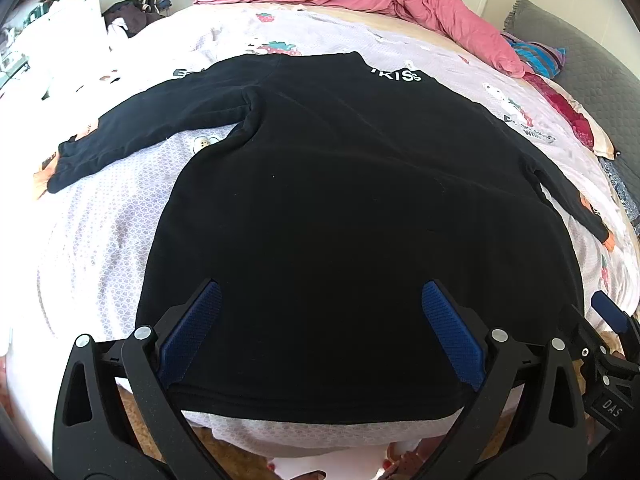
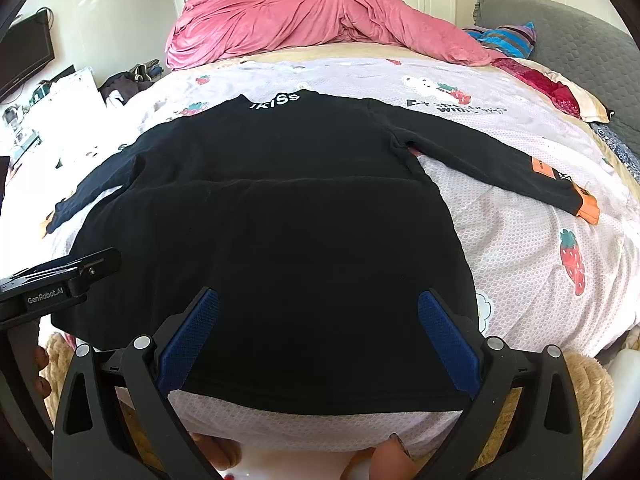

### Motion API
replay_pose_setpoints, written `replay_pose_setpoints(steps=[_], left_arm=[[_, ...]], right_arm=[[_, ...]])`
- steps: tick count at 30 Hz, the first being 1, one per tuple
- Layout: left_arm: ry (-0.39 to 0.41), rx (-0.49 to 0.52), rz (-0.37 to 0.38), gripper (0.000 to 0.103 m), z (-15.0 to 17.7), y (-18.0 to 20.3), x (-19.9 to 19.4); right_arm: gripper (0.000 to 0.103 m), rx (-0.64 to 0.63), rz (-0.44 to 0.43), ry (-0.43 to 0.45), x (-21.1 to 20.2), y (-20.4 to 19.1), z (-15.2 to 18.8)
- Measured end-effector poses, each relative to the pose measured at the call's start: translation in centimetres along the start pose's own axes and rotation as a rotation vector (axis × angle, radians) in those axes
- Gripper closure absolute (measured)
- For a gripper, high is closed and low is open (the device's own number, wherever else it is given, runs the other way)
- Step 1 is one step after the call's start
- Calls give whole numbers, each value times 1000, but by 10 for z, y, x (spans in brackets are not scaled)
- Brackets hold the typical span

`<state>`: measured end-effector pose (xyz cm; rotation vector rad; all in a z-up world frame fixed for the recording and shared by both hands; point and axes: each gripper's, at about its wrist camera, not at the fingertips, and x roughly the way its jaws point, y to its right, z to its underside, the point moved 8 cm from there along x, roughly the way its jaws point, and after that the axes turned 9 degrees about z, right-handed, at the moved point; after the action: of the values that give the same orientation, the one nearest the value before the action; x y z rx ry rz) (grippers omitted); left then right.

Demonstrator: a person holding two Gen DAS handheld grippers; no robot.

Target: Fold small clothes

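Note:
A small black long-sleeved top point(image 1: 340, 208) point(image 2: 280, 216) lies flat on the bed, neck with white lettering at the far side, hem toward me, both sleeves spread out. One sleeve point(image 1: 132, 132) reaches left; the other, with an orange cuff point(image 2: 588, 208), reaches right. My left gripper point(image 1: 320, 304) stands open over the hem's left part, its blue pads point(image 1: 192, 332) wide apart above the cloth. My right gripper point(image 2: 318, 312) is open too, over the hem's right part. Neither holds anything. The right gripper's body point(image 1: 608, 344) shows at the left view's right edge.
The bed carries a lilac strawberry-print sheet point(image 2: 520, 264). A bunched pink duvet point(image 2: 320, 20) and a grey pillow point(image 2: 560, 40) lie at the far end. Clutter and dark clothes point(image 1: 132, 16) sit beyond the bed's left side. The bed's near edge is just below the hem.

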<state>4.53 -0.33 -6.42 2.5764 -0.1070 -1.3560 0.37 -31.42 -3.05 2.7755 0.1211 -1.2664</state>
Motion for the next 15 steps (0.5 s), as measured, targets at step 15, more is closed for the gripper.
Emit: replay_pose_setpoints(steps=[15], left_arm=[[-1, -2, 16, 8, -1, 1, -1]], right_arm=[[4, 4, -13, -6, 2, -1, 0]])
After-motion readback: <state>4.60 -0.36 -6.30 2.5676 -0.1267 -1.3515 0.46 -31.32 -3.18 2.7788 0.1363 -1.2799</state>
